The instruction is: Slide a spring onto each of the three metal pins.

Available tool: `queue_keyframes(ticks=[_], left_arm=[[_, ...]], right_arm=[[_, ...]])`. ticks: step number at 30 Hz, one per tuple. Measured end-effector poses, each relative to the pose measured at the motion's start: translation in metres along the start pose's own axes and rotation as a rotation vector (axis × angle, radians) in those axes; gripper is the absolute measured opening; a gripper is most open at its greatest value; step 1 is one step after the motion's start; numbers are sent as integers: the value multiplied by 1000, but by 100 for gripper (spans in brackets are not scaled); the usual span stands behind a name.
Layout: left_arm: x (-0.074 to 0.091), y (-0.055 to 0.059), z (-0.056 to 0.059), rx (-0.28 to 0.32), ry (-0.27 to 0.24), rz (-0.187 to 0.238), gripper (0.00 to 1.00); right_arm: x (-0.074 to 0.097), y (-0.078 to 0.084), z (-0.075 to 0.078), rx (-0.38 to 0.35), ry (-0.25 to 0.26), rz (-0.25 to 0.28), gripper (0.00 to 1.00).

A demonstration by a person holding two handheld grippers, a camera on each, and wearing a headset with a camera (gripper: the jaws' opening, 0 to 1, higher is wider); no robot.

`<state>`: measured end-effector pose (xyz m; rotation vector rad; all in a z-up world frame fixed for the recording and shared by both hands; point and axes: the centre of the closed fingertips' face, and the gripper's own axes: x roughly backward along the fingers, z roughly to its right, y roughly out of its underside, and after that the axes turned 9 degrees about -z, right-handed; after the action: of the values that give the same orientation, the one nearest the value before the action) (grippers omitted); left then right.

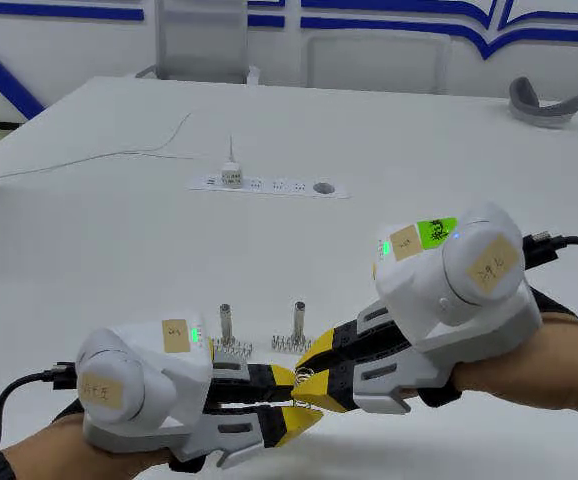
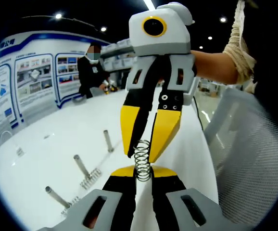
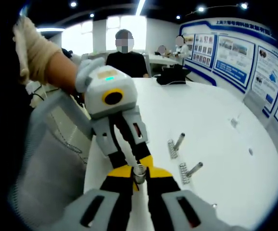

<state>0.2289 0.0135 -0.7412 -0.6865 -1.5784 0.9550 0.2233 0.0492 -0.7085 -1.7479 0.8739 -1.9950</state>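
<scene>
A small steel spring (image 1: 305,379) hangs above the white table (image 1: 89,240), caught between both pairs of yellow-tipped jaws. My left gripper (image 1: 291,397) comes in from the lower left and is shut on the spring's (image 2: 142,163) near end. My right gripper (image 1: 315,376) comes from the right, shut on its other end, which shows end-on (image 3: 139,174). Two metal pins (image 1: 225,322) (image 1: 299,317) stand upright just behind the tips. A loose spring (image 1: 234,349) (image 1: 290,343) lies at each pin's foot. In the left gripper view a row of three pins (image 2: 81,166) stands bare.
A white power strip (image 1: 269,185) with a plugged adapter and a thin cable lies mid-table. A grey curved band (image 1: 546,103) rests at the far right, and a chair (image 1: 204,40) stands beyond the far edge. A person (image 3: 125,57) sits across the table.
</scene>
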Motion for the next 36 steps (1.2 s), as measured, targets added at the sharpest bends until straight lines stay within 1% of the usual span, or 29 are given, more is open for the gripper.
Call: queue_keyframes(ticks=[7,15,19,26,36], left_arm=[[2,0,-2,-4,-11,-1,12],[7,1,-7,22,-22,-3,22],[13,2,-11,40,-32,-1,26],[22,7,-17,65,-54,-4,31],[37,13,-27,103,-99,4,37]], right_arm=[[2,1,4,-7,11,-4,12],[8,2,8,-21,26,-2,12],[12,4,12,-30,38,-1,12],[18,7,17,-44,55,-5,12],[25,8,22,-59,74,-1,12]])
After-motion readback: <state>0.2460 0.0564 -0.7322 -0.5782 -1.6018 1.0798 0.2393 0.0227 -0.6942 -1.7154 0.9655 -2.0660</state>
